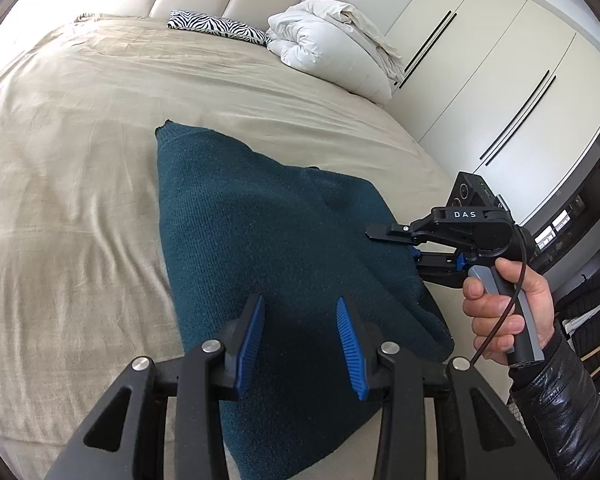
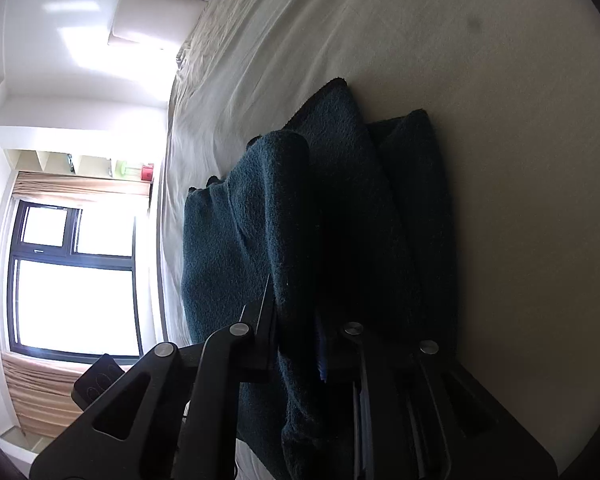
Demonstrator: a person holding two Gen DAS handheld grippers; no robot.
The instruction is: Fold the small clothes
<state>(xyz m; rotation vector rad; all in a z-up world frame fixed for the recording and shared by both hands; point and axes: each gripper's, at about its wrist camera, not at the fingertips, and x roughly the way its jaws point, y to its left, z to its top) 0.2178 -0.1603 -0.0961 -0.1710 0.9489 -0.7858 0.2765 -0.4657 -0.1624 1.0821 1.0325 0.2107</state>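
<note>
The right gripper (image 1: 384,240) is pinching the teal sweater's (image 1: 236,216) right edge, near the bed's (image 1: 60,160) right side; the left gripper (image 1: 300,340) is hovering part-open, empty, over its lengthwise near end.

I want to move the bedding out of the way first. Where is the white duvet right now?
In the left wrist view the rolled white duvet sits at the far right end of the bed, beside the zebra-print pillow and near the wardrobe doors.
</note>
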